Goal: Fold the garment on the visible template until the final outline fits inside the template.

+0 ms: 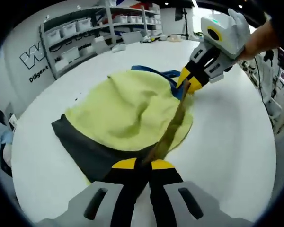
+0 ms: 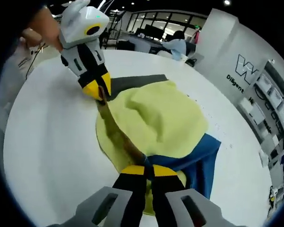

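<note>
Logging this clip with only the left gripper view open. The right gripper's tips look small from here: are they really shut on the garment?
Observer: Yes. In the right gripper view, the right gripper is shut on the garment's folded edge.
Operator: I see just a sliver of blue. How much is there?
Observer: A broad blue panel spreads flat on the table beside that gripper.
Operator: Anyone else around?
Observer: A person sits at a far desk beyond the table.
</note>
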The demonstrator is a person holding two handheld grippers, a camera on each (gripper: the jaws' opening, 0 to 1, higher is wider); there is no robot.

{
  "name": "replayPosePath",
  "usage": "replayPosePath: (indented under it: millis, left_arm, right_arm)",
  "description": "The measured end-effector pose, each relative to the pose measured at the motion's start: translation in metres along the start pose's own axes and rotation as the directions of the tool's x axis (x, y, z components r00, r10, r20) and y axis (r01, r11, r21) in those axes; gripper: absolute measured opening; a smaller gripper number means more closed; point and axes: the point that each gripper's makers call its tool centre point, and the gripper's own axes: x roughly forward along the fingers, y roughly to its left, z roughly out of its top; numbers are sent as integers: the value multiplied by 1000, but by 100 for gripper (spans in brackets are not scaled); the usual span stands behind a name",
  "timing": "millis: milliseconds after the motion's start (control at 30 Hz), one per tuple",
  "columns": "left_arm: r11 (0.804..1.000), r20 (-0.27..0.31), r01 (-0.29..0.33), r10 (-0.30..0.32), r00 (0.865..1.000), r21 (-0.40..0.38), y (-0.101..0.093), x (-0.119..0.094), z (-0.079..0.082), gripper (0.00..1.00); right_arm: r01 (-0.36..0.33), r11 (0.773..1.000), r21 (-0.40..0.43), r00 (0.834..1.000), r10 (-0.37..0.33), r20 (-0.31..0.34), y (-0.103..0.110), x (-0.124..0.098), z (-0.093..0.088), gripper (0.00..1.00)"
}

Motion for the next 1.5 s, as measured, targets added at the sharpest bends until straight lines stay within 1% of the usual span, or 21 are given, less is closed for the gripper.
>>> replayPosePath:
  millis: [33, 200, 400, 500, 667, 800, 1133, 1333, 1500]
  left_arm:
    - [1000, -1, 3, -3, 1000, 4, -1, -1, -1, 6]
    - [1000, -29, 29, -28, 999, 7, -13, -10, -9, 6]
    - [995, -54, 52, -57, 997, -83, -32, -21, -20, 6]
    - [996, -66, 61, -65, 996, -71, -40, -28, -26, 5]
    - [990, -85, 87, -96, 992, -112, -53, -39, -36, 5]
    - [988, -95, 102, -113, 989, -118, -71, -50, -45, 5]
    - [985, -88, 105, -118, 989, -137, -102, -68, -58, 4]
    - [982, -88, 111, -125, 988, -153, -122, -79, -71, 4]
    - [978, -88, 114, -131, 988, -173, -135, -89, -80, 4]
  right_arm:
    - [-12, 1000, 16, 1000, 12, -6, 4, -1, -2, 0]
    - [-46, 999, 8, 999, 46, -26, 21, -4, -9, 0]
    - [-67, 998, 22, 997, 68, -44, 34, -10, -13, 0]
    - [-81, 997, 17, 995, 82, -56, 42, -15, -16, 0]
    - [-105, 994, 25, 992, 107, -69, 59, -24, -20, 0]
    - [-126, 992, 7, 988, 126, -84, 77, -34, -24, 0]
    - [-148, 988, 35, 984, 151, -95, 105, -52, -34, 0]
    - [-158, 985, 74, 982, 164, -96, 125, -66, -41, 0]
    - [-170, 982, 78, 980, 177, -93, 144, -75, -45, 0]
